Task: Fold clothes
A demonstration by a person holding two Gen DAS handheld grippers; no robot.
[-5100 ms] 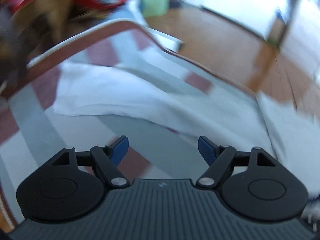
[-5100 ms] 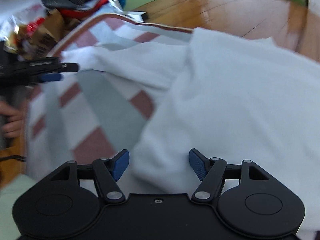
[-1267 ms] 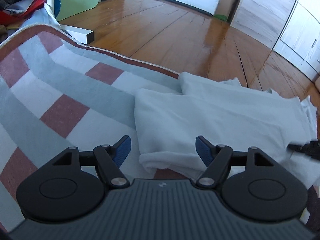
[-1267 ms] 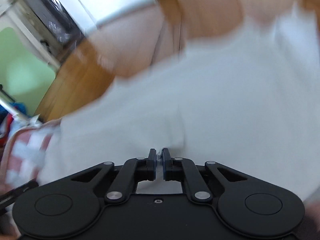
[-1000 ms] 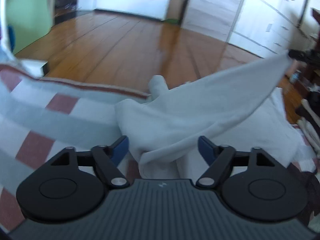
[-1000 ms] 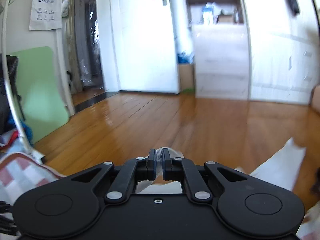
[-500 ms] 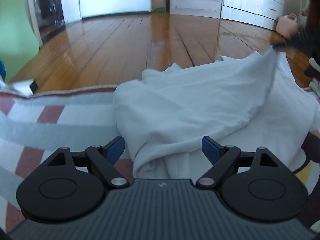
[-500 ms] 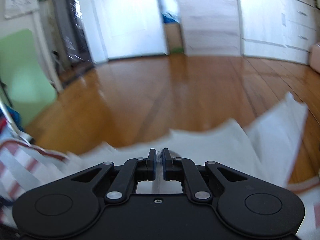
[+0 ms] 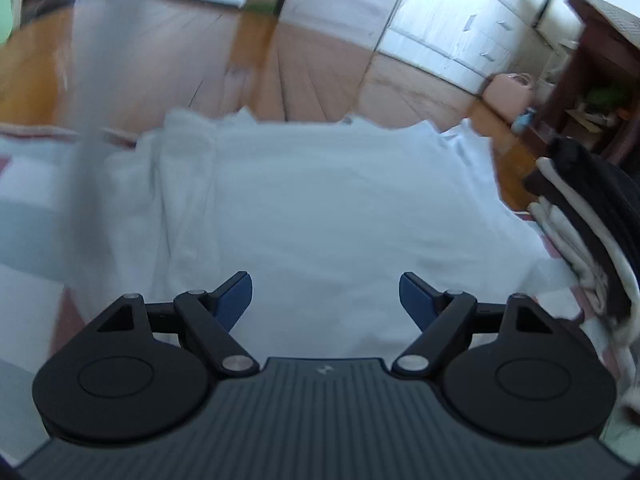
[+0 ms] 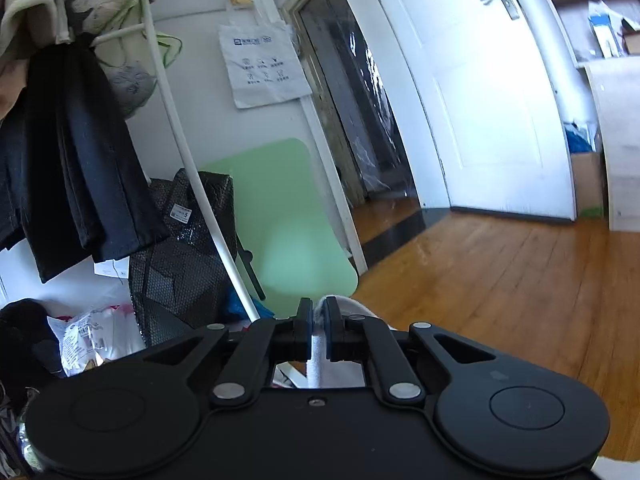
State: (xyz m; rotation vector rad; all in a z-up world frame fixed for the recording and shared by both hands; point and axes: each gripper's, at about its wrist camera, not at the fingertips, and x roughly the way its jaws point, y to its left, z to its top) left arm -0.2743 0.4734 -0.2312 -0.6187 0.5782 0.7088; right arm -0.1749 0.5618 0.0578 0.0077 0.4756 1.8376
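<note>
The right gripper (image 10: pixel 318 330) pinches a fold of the white cotton garment (image 9: pixel 320 208), lifted toward a wooden floor (image 10: pixel 520 280). The left gripper (image 9: pixel 325 294) hovers wide apart over the garment, spread on a striped blanket (image 9: pixel 36 216) beside a stack of folded clothes (image 9: pixel 592 232).

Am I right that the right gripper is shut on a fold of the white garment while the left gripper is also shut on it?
Not quite. The left wrist view shows the left gripper open above the white garment, gripping nothing. The right gripper is indeed shut on a fold of it.
</note>
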